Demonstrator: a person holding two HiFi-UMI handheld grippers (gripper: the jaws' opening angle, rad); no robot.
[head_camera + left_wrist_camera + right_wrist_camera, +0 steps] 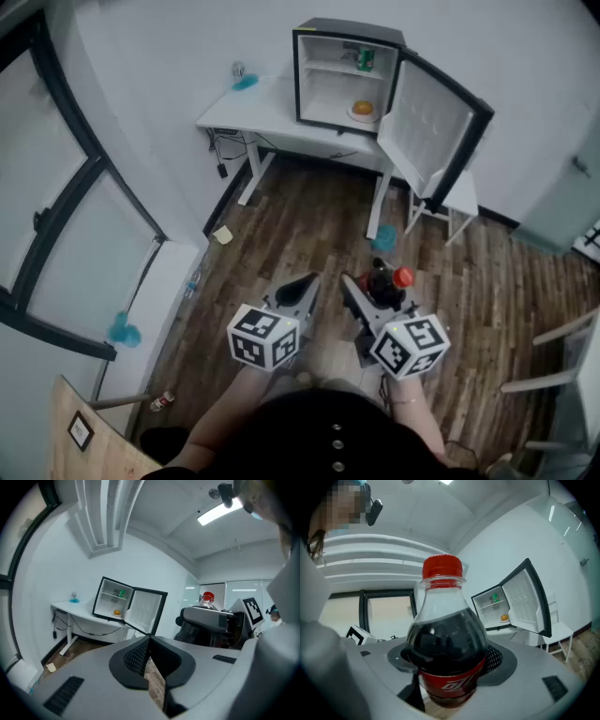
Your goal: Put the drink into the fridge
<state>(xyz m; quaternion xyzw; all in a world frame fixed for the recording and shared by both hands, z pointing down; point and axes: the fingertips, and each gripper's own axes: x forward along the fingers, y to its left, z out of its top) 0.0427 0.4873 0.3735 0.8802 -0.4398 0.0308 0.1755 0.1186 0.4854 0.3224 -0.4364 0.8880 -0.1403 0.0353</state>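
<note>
Open fridge (349, 28) holds can (366, 59) and orange (363, 108) (right fingers (506, 660) clamp cola bottle (445, 639), left fingers (135, 657) together).

Your right gripper (449, 663) holds a cola bottle (445, 639) upright, its jaws spread wide and pressed against either side of the dark lower body by the red label (449, 685). The red cap (442, 567) is on. Beyond, at right, the fridge (494, 609) stands open on a white counter (496, 630), its door (529, 599) swung right. A green can (495, 597) sits on the upper shelf and an orange item (504, 618) below.
</note>
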